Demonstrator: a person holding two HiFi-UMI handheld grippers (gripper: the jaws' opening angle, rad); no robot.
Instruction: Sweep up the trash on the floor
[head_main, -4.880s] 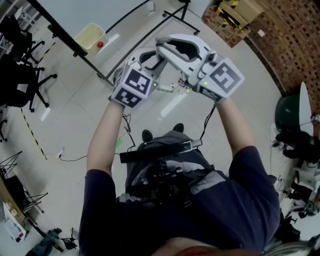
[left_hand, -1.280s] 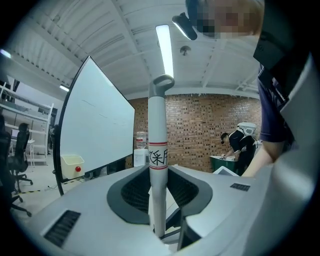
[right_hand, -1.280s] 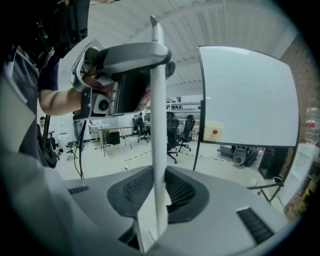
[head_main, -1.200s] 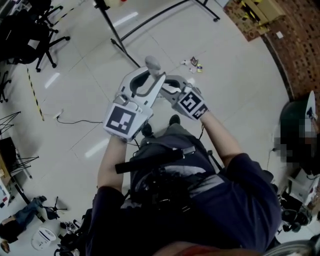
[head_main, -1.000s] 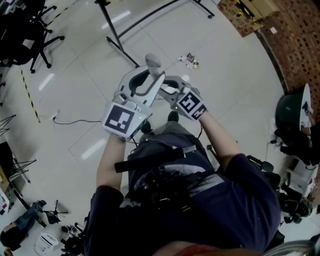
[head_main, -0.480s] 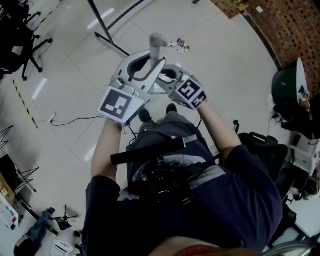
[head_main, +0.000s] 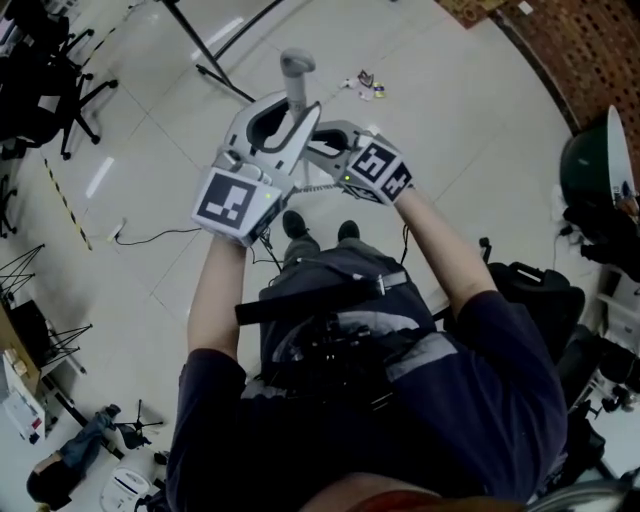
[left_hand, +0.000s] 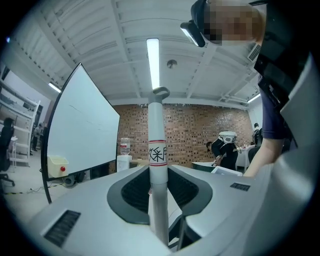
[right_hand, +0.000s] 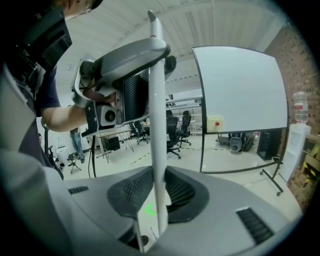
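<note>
Both tools clamped on the broom handle; trash ahead on the floor.
The left tool (left_hand: 158, 182) pinches the white broom handle (head_main: 296, 80) just under its printed label band, near the grey cap. The right tool (right_hand: 160, 182) grips the same handle just below the left one, with the pole upright in front of the person. The trash (head_main: 365, 82), a small litter cluster, lies on the pale floor (head_main: 450, 130) beyond the handle top in the head view, well apart from both tools.

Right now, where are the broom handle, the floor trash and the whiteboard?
broom handle (left_hand: 157, 150): left gripper view, its labelled white shaft.
trash (head_main: 363, 78): head view, the darker piece of the small cluster.
whiteboard (right_hand: 240, 100): right gripper view, its white face.
</note>
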